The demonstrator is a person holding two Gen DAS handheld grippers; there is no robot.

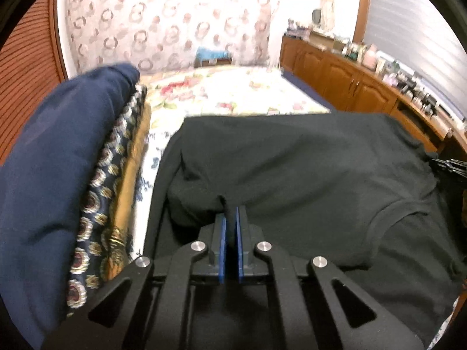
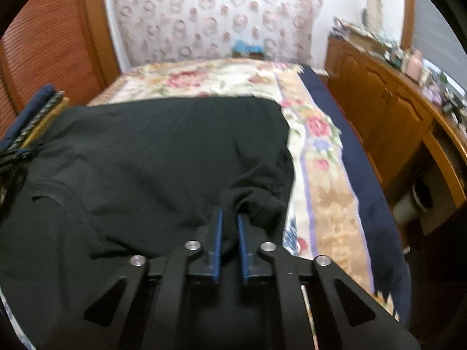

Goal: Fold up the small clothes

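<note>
A black T-shirt (image 1: pixel 306 169), judged soft, light and floppy, is spread near the bed's (image 2: pixel 329 204) front edge and is pinched at bunched near-side folds by the left gripper (image 1: pixel 231 218) and right gripper (image 2: pixel 230 218), both clamped on cloth.

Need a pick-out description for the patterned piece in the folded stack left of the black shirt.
Start at the floral bedspread and find the black cotton T-shirt spread on it. Left of the shirt sits a stack of folded clothes; the patterned fabric is its middle layer. Gold-and-white medallions set it apart from the plain navy piece and the tan piece.
</note>
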